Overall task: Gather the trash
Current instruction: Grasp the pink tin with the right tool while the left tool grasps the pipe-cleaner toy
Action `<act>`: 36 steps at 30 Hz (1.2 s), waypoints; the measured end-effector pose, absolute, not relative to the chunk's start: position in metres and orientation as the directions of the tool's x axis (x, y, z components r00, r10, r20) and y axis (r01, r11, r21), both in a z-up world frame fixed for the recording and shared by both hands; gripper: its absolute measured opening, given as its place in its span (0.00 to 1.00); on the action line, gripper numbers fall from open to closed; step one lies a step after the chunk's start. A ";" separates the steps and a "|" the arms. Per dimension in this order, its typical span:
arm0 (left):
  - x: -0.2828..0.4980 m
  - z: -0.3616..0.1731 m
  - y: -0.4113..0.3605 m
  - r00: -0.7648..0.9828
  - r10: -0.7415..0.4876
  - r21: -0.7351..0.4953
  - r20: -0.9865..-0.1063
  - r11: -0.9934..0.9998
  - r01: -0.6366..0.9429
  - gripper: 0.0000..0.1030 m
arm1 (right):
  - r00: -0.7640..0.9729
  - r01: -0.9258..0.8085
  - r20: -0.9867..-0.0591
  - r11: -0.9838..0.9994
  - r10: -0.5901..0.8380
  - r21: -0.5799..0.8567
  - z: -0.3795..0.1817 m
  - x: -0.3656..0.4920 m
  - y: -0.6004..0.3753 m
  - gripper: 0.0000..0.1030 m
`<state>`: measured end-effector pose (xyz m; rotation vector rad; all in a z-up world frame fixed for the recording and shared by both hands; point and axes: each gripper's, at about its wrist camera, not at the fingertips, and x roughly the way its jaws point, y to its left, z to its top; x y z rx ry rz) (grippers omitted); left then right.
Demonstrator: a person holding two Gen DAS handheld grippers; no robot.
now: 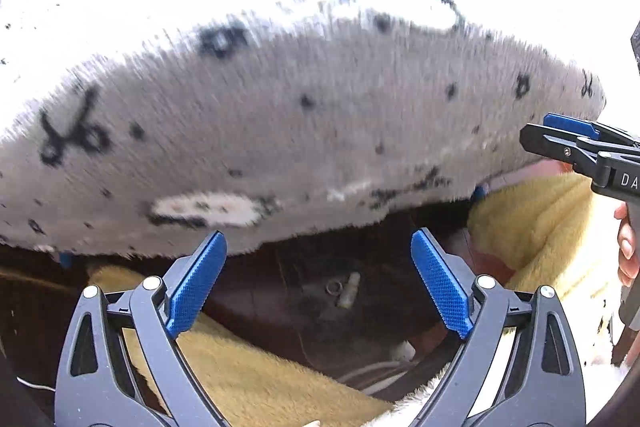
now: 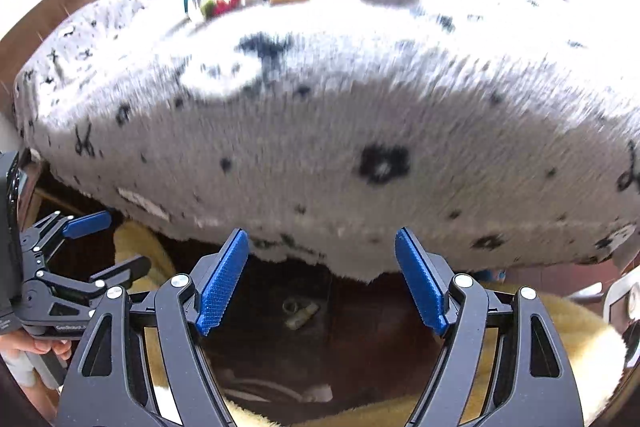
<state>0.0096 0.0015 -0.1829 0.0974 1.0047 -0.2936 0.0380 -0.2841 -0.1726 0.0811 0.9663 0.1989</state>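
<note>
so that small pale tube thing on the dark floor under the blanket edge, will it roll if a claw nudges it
Probably: the pale tube looks rounded and lies on its side on the smooth dark floor. It seems small, so likely light and easily skidded. The ring close beside it might shift too.

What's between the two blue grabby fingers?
In the left wrist view, dark floor shows between the left gripper's fingers, with a small ring and pale tube.

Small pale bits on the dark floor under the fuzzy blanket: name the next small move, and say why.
Probably lower the right hand-held gripper toward the pale scrap beside the small ring. Both hand-held grippers are open and empty, the scrap lies on the dark floor between the right one's fingers, and the grey blanket overhangs above.
</note>
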 end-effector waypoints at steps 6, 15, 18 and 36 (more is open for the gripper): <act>0.014 -0.151 0.016 0.582 -0.199 -0.042 -0.788 0.961 0.272 0.86 | 0.621 -0.130 -0.766 0.986 0.165 0.107 -0.146 0.049 -0.284 0.75; 0.055 -0.137 0.026 0.657 -0.169 -0.033 -0.735 0.976 0.214 0.86 | 0.682 -0.068 -0.725 0.995 0.098 0.071 -0.135 0.084 -0.289 0.75; 0.075 -0.134 0.026 0.665 -0.170 -0.032 -0.728 0.976 0.215 0.85 | 0.691 -0.054 -0.718 0.996 0.086 0.068 -0.132 0.103 -0.292 0.75; 0.220 -0.135 -0.005 0.628 -0.227 -0.057 -0.744 0.959 0.279 0.59 | 0.681 -0.004 -0.732 0.999 0.032 0.041 -0.141 0.229 -0.303 0.78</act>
